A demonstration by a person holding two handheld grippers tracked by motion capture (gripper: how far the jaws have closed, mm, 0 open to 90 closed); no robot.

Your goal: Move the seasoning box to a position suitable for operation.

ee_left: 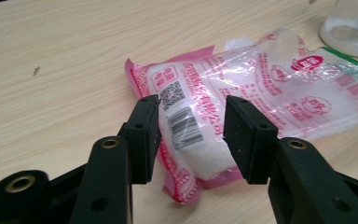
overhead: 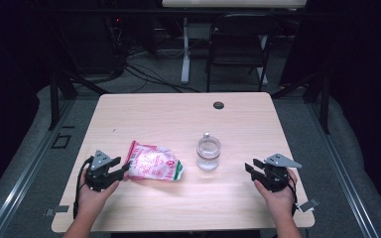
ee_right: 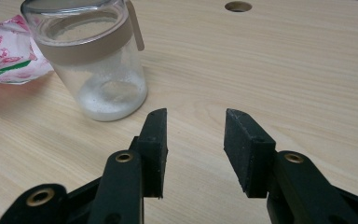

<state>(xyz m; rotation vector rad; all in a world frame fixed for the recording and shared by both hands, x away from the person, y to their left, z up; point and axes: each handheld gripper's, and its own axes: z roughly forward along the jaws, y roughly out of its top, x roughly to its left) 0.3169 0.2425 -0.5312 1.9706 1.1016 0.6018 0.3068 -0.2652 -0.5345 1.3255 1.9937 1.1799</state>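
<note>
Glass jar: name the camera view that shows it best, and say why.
The right gripper view: the glass jar stands close and sharp, with its tan band and white powder at the bottom plain to see. The high view shows the jar small, from above, beside the bag. The left gripper view catches just its base at the top corner.

The bag (ee_left: 242, 98) between the left tongs (ee_left: 191, 133) was clear with pink edges, red print, a black barcode, a green stripe and white powder inside. The jar (ee_right: 93, 60) ahead of the right tongs (ee_right: 195, 140) was clear with a beige band. Both tongs were black; the worktop (overhead: 248, 129) was pale wood-grain.
</note>
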